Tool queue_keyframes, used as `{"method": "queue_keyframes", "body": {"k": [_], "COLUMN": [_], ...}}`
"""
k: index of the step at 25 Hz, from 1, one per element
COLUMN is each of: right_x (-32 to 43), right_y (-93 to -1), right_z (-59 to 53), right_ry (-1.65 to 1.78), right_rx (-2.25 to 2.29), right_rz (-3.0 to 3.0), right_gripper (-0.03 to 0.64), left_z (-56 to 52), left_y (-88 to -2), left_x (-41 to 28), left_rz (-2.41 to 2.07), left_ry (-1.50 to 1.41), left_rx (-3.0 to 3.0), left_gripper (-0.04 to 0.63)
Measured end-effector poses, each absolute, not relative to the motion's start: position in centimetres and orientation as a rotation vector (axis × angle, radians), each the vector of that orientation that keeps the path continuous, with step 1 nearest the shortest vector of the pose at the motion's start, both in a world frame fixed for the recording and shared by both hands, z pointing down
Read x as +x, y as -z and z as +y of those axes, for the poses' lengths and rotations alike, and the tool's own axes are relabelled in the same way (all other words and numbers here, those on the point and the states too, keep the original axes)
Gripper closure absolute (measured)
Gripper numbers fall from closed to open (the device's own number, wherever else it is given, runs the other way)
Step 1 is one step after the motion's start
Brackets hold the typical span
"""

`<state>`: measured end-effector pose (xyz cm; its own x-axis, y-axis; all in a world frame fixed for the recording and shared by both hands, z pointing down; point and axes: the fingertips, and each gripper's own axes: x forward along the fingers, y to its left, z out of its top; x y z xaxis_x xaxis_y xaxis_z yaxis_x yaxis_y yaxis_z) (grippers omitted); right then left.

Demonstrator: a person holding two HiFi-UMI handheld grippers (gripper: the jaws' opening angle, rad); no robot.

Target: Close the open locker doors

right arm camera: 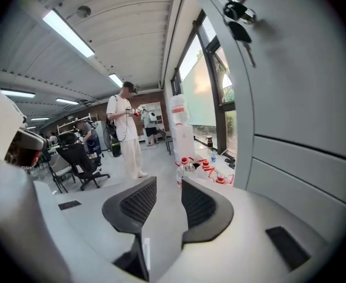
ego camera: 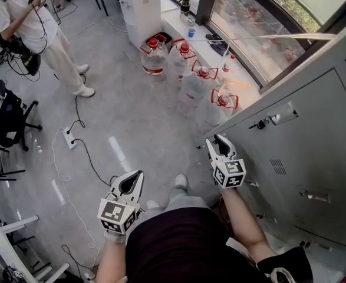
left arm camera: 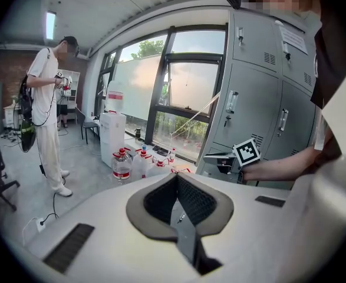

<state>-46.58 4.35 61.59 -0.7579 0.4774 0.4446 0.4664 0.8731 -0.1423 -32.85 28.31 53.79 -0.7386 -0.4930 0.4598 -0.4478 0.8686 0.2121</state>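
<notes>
Now, right gripper [ego camera: 216, 141] jaws apart beside lockers [ego camera: 314, 128], left gripper [ego camera: 134, 177] closed.

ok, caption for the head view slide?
Right gripper open beside grey lockers, left gripper shut and empty, water jugs on the floor ahead.

Water jugs [ego camera: 190, 75] stand on the floor [ego camera: 119, 117] beside the window [ego camera: 249, 28], left of the lockers [ego camera: 314, 134].

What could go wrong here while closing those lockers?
The right gripper is close to the lockers; it might snag the keys hanging from a lock. The water jugs stand just ahead and could be kicked. The trailing cable might trip someone.
</notes>
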Motion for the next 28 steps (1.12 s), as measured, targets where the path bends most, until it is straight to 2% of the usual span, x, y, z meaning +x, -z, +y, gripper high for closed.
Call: {"method": "queue_keyframes", "body": {"k": [6,10,28], "right_x": [-44.5,-43.1,-36.2], "right_y": [-56.1,-52.8,-39.2], "right_z": [9.4,12.0,17.7], "right_ry": [-0.015,-0.021,0.039], "right_rx": [-0.852,-0.949,-1.414], "right_rz": [-2.609,-2.625,-2.850], "right_gripper": [0.539,0.565,0.571], "left_z": [29.8,30.2,30.4], "left_y": [-52.3,-51.4,-47.9], "left_x": [-32.9,-33.2,-33.3], "left_rz": [-2.569,-2.595,-2.676], "left_ry": [0.136,0.138,0.112], "left_rx": [0.704,0.735,0.862], "left_gripper": [0.578,0.577,0.578]}}
